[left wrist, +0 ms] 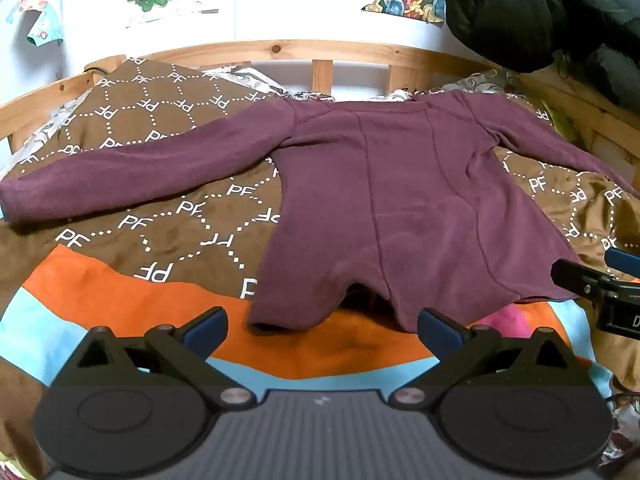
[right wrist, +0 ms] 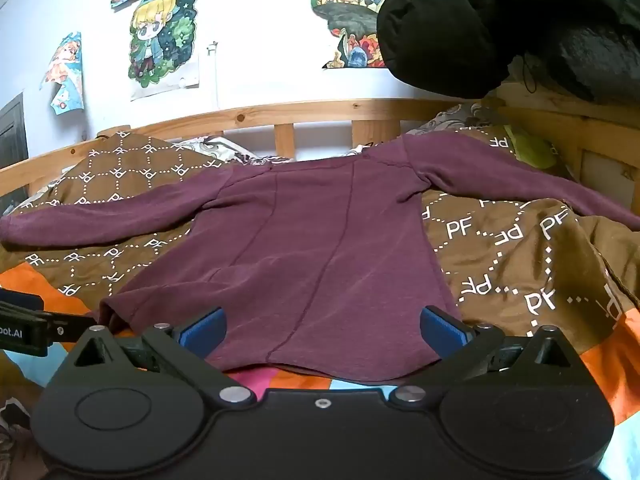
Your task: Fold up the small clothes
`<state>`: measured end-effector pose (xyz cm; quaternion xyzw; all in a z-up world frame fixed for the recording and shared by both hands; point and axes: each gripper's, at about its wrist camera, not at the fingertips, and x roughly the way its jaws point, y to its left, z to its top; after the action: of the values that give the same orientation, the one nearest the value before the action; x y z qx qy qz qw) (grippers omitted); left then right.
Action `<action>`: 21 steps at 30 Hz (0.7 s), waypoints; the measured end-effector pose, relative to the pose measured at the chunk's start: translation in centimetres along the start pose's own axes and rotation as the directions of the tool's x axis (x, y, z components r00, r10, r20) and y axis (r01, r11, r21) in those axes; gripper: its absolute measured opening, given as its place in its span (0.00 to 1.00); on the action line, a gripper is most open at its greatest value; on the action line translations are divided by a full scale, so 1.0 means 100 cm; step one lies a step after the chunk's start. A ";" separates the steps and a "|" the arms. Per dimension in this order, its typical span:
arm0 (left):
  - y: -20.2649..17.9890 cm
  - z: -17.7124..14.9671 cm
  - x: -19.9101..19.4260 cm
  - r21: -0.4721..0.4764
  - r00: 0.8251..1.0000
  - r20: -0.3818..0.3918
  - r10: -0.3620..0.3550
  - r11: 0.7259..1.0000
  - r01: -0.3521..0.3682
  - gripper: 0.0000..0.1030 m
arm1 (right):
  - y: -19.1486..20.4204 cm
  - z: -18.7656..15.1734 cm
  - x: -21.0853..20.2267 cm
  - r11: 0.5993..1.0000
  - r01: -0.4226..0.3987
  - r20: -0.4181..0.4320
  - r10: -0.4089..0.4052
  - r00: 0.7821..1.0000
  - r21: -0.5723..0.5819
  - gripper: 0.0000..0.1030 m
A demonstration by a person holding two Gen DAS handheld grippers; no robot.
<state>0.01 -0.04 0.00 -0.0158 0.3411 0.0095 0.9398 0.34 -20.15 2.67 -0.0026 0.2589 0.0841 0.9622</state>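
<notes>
Maroon top (left wrist: 400, 200) lies flat, sleeves outspread, on the patterned blanket (left wrist: 160, 216), hem at the bed's near edge. My left gripper (left wrist: 322, 326) and right gripper (right wrist: 322, 328) hover there, jaws fully apart, holding nothing.

Your two fisheye views bow the wooden bed rail (left wrist: 280, 50) sharply; the white wall (right wrist: 260, 60) glares overexposed, corners go black, and everything reads slightly soft.
</notes>
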 end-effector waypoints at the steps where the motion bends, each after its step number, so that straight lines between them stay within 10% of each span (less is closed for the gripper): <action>1: 0.000 0.000 0.000 -0.002 1.000 0.000 -0.001 1.000 0.001 1.00 | 0.000 0.000 0.000 1.000 -0.001 0.000 0.001 1.000 0.000 1.00; 21: -0.001 -0.001 0.001 0.000 1.000 -0.002 -0.004 1.000 0.004 1.00 | -0.001 0.000 0.000 1.000 -0.004 0.000 0.004 1.000 -0.005 1.00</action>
<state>0.06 -0.13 -0.16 -0.0164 0.3420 0.0075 0.9395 0.36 -20.28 2.72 -0.0043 0.2587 0.0867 0.9621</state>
